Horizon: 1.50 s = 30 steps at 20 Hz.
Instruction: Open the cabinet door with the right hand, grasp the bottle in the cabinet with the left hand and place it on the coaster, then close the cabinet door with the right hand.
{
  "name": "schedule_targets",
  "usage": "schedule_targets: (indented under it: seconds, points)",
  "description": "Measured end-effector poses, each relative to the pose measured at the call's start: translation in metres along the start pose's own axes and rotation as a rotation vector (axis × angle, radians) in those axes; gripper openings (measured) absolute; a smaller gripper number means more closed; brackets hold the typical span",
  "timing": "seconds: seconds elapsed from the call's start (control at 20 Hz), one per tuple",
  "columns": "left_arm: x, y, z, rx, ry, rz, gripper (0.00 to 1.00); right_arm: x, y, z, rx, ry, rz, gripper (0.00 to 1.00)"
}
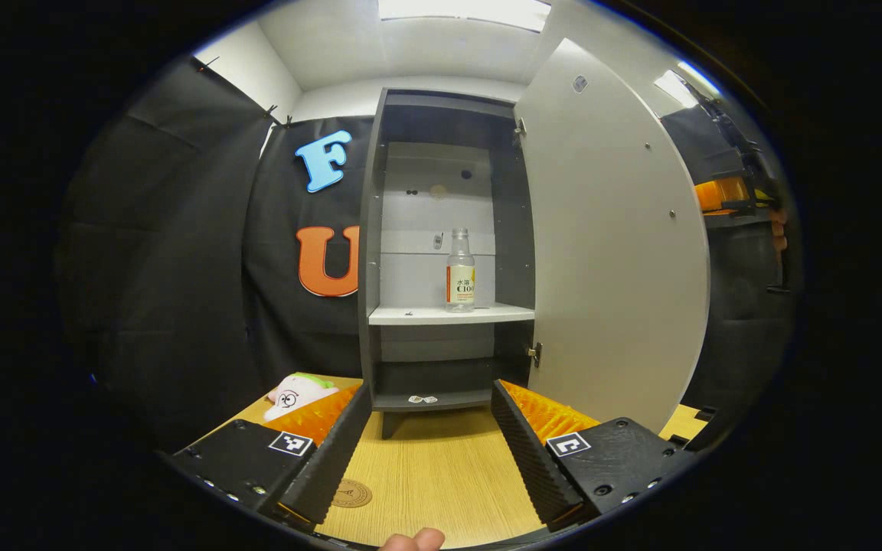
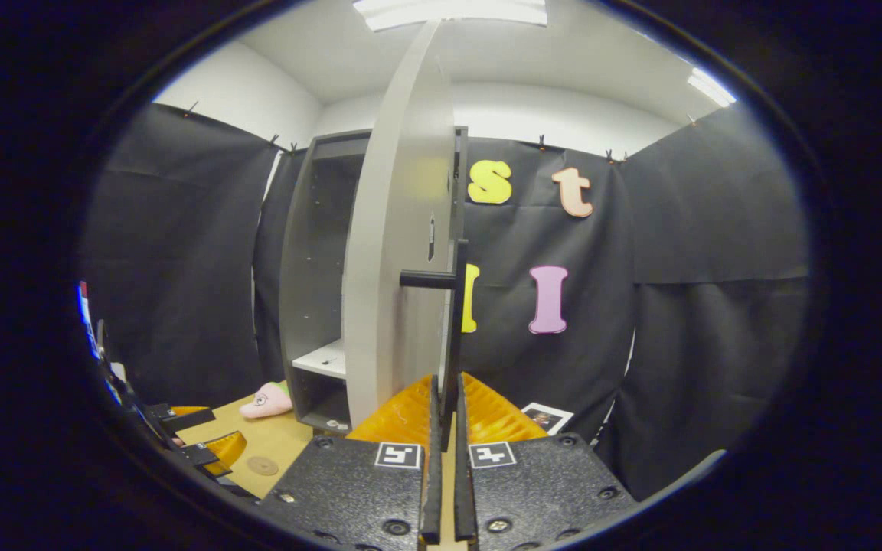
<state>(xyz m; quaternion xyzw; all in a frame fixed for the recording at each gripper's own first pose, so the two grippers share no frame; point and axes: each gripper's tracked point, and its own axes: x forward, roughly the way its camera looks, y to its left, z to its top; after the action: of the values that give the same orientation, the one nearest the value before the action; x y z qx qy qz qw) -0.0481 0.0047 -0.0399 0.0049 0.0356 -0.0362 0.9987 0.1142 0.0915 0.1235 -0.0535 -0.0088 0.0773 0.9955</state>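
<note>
Cabinet (image 1: 441, 252) door (image 1: 609, 252) stands open.
Your right hand-held gripper (image 2: 445, 417) is closed on the door's handle (image 2: 452, 337); your left hand-held gripper (image 1: 429, 428) is wide open, holding nothing, facing the bottle (image 1: 460, 272) on the shelf (image 1: 449, 314); the coaster (image 1: 351, 493) lies on the surface (image 1: 433, 474).

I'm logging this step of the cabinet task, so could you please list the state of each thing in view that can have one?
Cabinet door: swung wide open.
Bottle: upright on the cabinet's white shelf, ungrasped.
Coaster: flat on the wooden table, nothing on it.
Left gripper: jaws wide open, holding nothing.
Right gripper: jaws closed on the door's black handle.
Plush toy: lying on the table.
</note>
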Motion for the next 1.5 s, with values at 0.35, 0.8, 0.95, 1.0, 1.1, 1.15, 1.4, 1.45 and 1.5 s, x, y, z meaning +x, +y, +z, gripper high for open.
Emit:
schedule_targets:
  seconds: [0.35,0.8,0.95,1.0,1.1,1.15,1.4,1.45,1.5]
  points:
    - [0.002,-0.004,0.003,0.009,-0.005,0.000,0.95,0.000,-0.020,-0.001,0.019,-0.007,-0.019,0.06]
    - [0.005,-0.014,0.005,-0.001,-0.018,0.025,0.95,-0.022,-0.024,0.002,0.037,-0.026,0.038,0.06]
    - [0.008,-0.016,0.008,0.002,-0.022,0.032,0.95,-0.032,-0.032,-0.003,0.058,-0.023,0.037,0.11]
    - [0.009,-0.016,0.008,0.008,-0.025,0.034,0.95,-0.034,-0.042,-0.006,0.050,-0.019,0.014,0.11]
    - [0.012,-0.017,0.012,0.016,-0.033,0.039,0.95,-0.036,-0.053,-0.008,0.051,-0.026,-0.016,0.11]
    - [0.013,-0.018,0.013,0.018,-0.036,0.040,0.95,-0.035,-0.059,-0.009,0.054,-0.024,-0.031,0.11]
    - [0.021,-0.017,0.022,0.014,-0.050,0.048,0.95,-0.022,-0.070,-0.013,0.029,-0.026,-0.059,0.61]
    - [0.023,-0.019,0.027,0.000,-0.057,0.041,0.95,-0.020,-0.070,-0.011,0.037,-0.038,-0.052,0.64]
    - [0.025,-0.018,0.033,-0.008,-0.070,0.039,0.95,-0.018,-0.067,-0.009,0.051,-0.051,-0.038,0.68]
